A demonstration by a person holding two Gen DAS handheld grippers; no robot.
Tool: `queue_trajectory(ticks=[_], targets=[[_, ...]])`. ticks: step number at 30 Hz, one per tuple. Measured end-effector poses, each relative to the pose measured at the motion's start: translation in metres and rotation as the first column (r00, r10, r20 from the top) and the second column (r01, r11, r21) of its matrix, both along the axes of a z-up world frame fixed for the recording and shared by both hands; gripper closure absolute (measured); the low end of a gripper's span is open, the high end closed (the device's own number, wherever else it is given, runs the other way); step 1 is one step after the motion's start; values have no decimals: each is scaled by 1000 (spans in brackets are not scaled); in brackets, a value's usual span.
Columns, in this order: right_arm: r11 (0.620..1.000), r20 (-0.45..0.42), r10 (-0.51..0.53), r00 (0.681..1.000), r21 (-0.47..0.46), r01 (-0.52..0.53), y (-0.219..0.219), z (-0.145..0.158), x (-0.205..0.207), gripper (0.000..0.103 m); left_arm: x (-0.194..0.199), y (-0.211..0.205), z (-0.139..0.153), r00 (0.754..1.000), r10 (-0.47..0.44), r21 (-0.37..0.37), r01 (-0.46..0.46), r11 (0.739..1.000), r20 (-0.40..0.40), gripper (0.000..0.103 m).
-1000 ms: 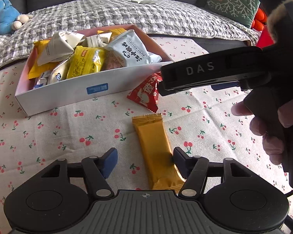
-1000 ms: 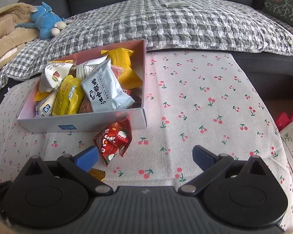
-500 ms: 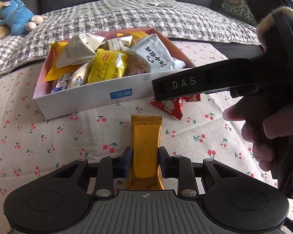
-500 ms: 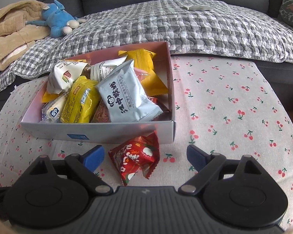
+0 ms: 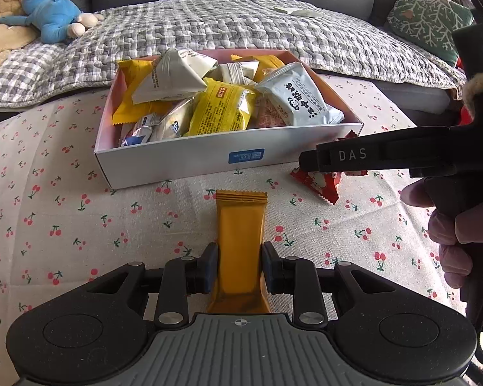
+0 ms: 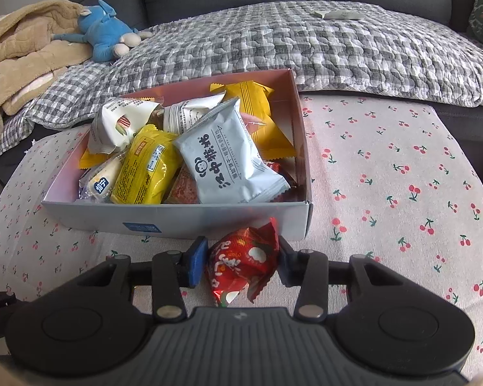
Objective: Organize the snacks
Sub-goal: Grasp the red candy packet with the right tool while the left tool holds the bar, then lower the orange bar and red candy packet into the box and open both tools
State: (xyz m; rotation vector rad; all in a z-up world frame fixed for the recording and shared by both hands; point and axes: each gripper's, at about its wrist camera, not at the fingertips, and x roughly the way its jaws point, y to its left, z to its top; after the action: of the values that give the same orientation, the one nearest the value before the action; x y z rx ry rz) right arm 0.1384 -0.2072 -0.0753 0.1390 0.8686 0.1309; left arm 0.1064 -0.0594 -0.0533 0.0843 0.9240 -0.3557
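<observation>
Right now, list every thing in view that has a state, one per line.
left gripper: fingers shut on the orange snack bar.
right gripper: fingers have just been closing, now pressed on the red snack packet.
orange snack bar: sealed, flat on the tablecloth, outside the box.
red snack packet: sealed, crumpled, on the tablecloth by the box's near corner.
box: open-topped, heaped with sealed packets.

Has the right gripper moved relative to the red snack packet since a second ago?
Yes. The right gripper advanced toward the box; its jaws have just been closing and now clamp the red snack packet.
</observation>
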Motion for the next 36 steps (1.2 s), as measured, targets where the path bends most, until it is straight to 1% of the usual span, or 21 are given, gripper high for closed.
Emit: queue_trajectory(ticks=[5, 10, 16, 21, 23, 27, 30, 36], targets=[[1000, 7, -1, 1000, 10, 1, -1, 5, -5, 68, 3, 9, 2, 1000, 20, -2, -20, 1000, 6, 77], [999, 9, -5, 1000, 49, 5, -6, 10, -9, 68, 8, 23, 10, 998, 55, -22, -55, 998, 15, 77], [995, 18, 10, 1000, 95, -12, -9, 20, -15, 68, 20, 42, 30, 993, 109, -67, -105, 992, 46, 77], [988, 38, 4, 999, 153, -9, -10, 34, -8, 68, 39, 53, 49, 986, 142, -92, -134, 987, 86, 77], [986, 56, 8, 998, 168, -17, -10, 40, -2, 68, 50, 56, 54, 984, 149, -126, -137, 983, 95, 77], [982, 71, 15, 997, 188, -28, -6, 43, 11, 68, 68, 54, 61, 981, 136, -155, -114, 981, 137, 77], [980, 79, 19, 997, 194, -34, 0, 41, 22, 68, 81, 45, 63, 981, 92, -152, -65, 986, 173, 77], [979, 81, 30, 996, 197, -45, 8, 33, 38, 68, 97, 29, 55, 975, 8, -148, 26, 989, 224, 77]])
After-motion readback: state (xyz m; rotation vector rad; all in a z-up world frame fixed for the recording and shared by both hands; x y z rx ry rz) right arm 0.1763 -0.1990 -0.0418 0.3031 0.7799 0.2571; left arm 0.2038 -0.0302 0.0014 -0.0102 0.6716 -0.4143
